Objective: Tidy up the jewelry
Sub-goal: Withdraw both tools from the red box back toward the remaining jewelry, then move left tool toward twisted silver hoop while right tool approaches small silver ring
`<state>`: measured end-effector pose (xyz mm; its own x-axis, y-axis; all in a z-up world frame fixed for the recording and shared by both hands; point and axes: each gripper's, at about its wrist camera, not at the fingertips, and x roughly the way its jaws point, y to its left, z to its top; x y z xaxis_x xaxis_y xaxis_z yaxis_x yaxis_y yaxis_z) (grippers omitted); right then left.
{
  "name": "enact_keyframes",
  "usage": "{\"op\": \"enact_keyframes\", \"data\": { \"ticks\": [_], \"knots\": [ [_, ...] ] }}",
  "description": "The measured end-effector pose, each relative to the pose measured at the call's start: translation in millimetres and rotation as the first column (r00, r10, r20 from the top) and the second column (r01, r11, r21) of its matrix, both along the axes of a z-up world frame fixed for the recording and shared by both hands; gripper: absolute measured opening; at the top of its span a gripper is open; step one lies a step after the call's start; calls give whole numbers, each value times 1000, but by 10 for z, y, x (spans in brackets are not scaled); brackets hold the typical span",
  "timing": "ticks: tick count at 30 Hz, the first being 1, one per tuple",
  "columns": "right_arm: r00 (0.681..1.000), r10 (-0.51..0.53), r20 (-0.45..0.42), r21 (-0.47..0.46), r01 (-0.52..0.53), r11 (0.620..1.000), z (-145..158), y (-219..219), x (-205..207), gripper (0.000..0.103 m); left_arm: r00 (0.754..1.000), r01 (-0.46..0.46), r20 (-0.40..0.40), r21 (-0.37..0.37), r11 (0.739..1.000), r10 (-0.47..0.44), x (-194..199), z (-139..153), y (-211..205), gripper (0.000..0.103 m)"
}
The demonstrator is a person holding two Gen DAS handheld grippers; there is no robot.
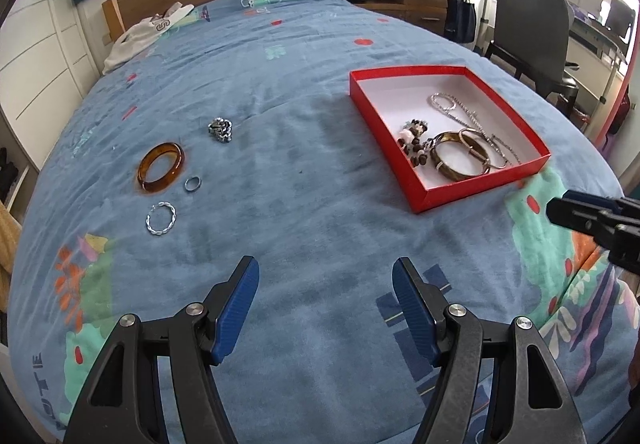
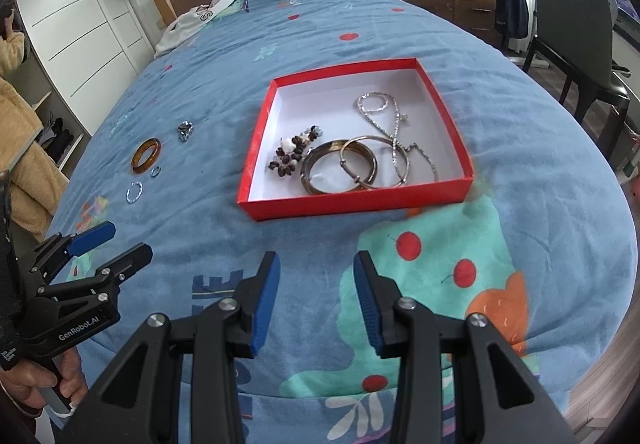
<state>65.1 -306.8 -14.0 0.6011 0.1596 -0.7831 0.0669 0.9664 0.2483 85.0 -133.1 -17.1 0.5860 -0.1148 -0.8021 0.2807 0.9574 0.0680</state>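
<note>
A blue patterned bedspread [image 1: 304,171] is covering the whole bed, and everything is lying on it. At the right, a shallow red box [image 2: 264,147] is sitting open, holding a dark bangle [image 2: 338,171], a thin metal bangle [image 2: 374,157], a silver chain [image 2: 394,127] and a brown bead bracelet [image 2: 290,155]. Well apart to the left, an amber bangle [image 1: 161,167] is lying flat; a small ring [image 1: 192,183] is resting just beside it, a twisted silver ring [image 1: 161,219] nearer, and a beaded cluster [image 1: 221,129] farther. Near the bottom edge, the left gripper [image 1: 326,284] is hovering with its blue fingers spread wide and gripping nothing. The right gripper [image 2: 316,272] is hovering in front of the box, its fingers parted more narrowly, also gripping nothing.
</note>
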Motion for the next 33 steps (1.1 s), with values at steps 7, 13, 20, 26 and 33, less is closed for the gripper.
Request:
{"op": "enact_keyframes", "data": {
  "ticks": [7,13,20,26,33],
  "knots": [
    [999,30,13,4,-30,1000,7,65,169,37,999,-48,-16,26,999,48,149,-58,166,72],
    [998,64,22,26,-65,998,-10,185,319,37,996,-84,-19,47,995,85,254,-79,298,74],
    [995,95,32,42,-96,994,-3,299,474,37,992,-123,-31,45,991,124,346,-140,412,76],
    [992,120,35,48,-122,991,-2,399,608,37,986,-160,-38,39,986,162,404,-196,576,76],
    [987,159,36,55,-161,985,-5,611,811,37,974,-223,-33,28,974,224,466,-229,891,76]
  ]
}}
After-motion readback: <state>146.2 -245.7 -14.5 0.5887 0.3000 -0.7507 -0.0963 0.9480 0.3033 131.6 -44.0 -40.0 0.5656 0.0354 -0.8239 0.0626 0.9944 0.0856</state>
